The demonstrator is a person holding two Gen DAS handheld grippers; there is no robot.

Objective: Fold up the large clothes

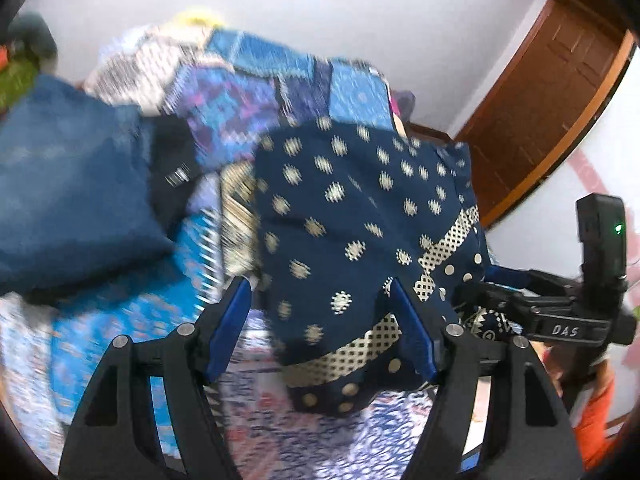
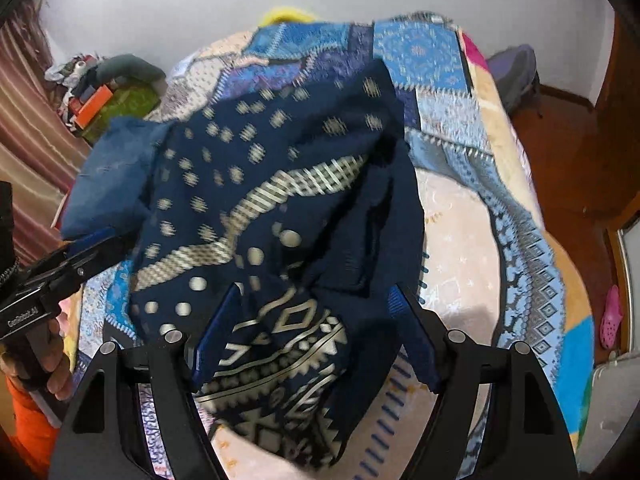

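A navy garment [image 1: 352, 208] with cream motifs and a checked cream band lies bunched on the patchwork quilt [image 1: 248, 96]. My left gripper [image 1: 318, 285] is open. The garment's hem reaches between its blue fingers and rests against the right one, while the left pad stays clear of the cloth. In the right wrist view the same garment [image 2: 280, 184] is heaped up, with its patterned end filling the gap of my right gripper [image 2: 314, 290], whose jaws stand wide. The right gripper [image 1: 472, 296] also shows at the garment's right edge. The left gripper [image 2: 92, 248] shows at its left edge.
A folded blue denim piece [image 1: 68, 184] lies left of the garment on the bed [image 2: 460, 240]. A wooden door [image 1: 552, 92] stands to the right. On the floor is a pink shoe [image 2: 612, 316]. Clutter [image 2: 104, 96] sits at the far left. An orange sleeve [image 2: 24, 420] holds the left gripper.
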